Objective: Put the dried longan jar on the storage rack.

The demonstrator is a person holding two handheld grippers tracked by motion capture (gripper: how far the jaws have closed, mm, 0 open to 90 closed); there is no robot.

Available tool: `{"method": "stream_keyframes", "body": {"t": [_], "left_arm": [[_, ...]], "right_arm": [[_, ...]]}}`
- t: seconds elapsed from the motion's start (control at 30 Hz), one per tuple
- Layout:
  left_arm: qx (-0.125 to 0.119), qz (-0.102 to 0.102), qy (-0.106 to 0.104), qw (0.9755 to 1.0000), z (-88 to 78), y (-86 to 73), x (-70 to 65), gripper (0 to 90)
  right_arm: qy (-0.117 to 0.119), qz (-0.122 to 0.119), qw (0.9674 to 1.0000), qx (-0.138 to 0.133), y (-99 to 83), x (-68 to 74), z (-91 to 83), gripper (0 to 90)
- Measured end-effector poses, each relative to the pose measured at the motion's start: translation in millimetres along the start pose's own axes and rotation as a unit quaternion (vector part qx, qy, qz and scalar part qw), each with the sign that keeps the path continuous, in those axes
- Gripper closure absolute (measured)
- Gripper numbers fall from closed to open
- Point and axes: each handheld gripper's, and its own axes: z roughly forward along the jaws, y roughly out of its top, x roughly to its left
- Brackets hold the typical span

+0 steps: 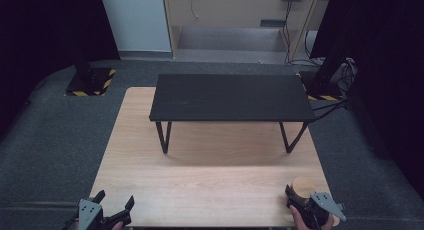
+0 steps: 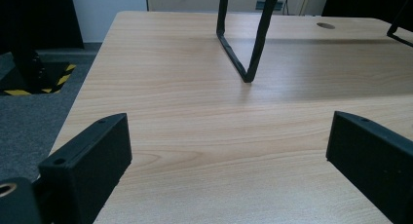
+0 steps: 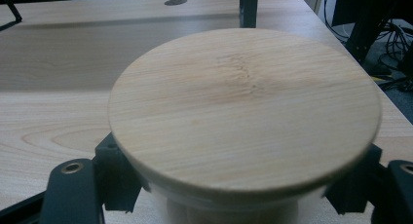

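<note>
The high view is looking down from above; both gripper views are looking low across the light wooden table (image 1: 200, 190), shared by all.

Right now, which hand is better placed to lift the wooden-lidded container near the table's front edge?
The right. The right gripper has its jaws closed around the wooden-lidded container, below the lid. The left gripper is open at the table's opposite front corner, holding nothing.

Dim high view with dark edges; both gripper views brighter, soft shadows, slightly blurred up close.
</note>
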Motion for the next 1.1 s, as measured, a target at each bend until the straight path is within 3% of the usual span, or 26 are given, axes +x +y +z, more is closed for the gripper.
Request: {"method": "stream_keyframes", "body": {"t": [0.23,0.7,1.1], "left_arm": [[0.001,0.002,-0.002,1.0,1.5,1.3,0.0,1.5],[-0.001,0.004,-0.004,1.0,-0.5,3.4,-1.0,1.5],[-0.004,0.001,-0.003,1.0,-3.8,3.0,-0.3,1.5]], "right_arm": [[0.001,0.0,0.9999,-0.013,8.5,3.1,-7.3,24.9],[0.02,0.01,0.998,-0.059,46.2,6.2,-21.0,24.9],[0.036,0.003,0.9963,-0.078,85.4,7.3,-22.0,25.0]]}}
